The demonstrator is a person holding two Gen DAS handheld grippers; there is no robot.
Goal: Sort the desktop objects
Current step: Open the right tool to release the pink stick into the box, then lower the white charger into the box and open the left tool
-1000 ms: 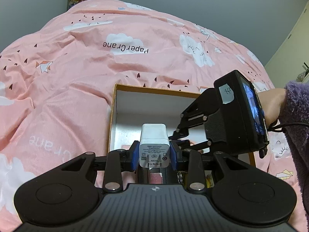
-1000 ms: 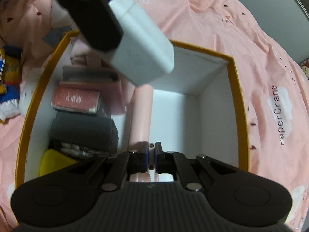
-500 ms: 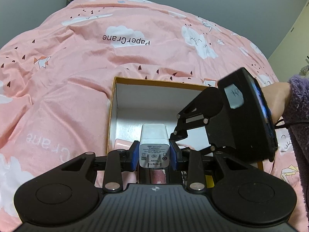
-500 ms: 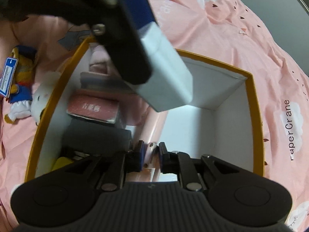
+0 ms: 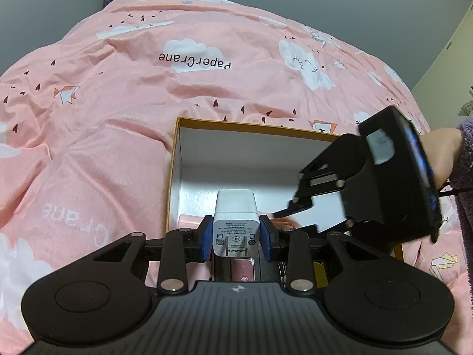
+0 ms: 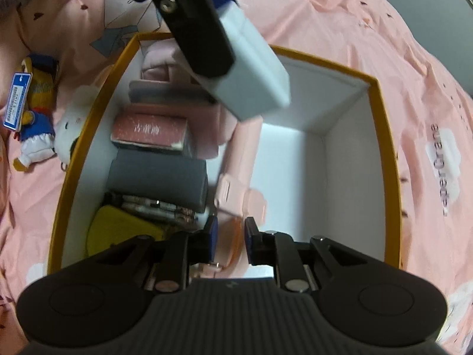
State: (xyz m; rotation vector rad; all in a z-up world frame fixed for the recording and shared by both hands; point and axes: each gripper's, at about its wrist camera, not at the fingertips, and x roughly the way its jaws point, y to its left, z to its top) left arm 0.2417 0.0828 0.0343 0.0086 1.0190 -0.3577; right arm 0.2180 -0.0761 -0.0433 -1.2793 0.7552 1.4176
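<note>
My left gripper [image 5: 236,231] is shut on a white charger plug [image 5: 235,210], held above the orange-rimmed white box [image 5: 251,125]. In the right wrist view the charger [image 6: 254,80] hangs over the box's [image 6: 387,148] far half. My right gripper [image 6: 231,238] points down into the box and its jaws are opening. A long pink case [image 6: 236,159] lies on the box floor under it, with its near end showing in the gap and the pads off it. From the left wrist view the right gripper [image 5: 298,216] hangs over the box's right side.
Along the box's left wall sit a pink pouch [image 6: 159,62], a red packet [image 6: 149,131], a grey case [image 6: 156,177] and a yellow item [image 6: 118,230]. The box's right half is bare white floor. Two plush toys [image 6: 35,112] lie on the pink bedspread beside the box.
My right gripper's jaws have parted from the pink case, which now rests in the box. That gripper has drifted right in the left wrist view. The left gripper keeps still with the charger.
</note>
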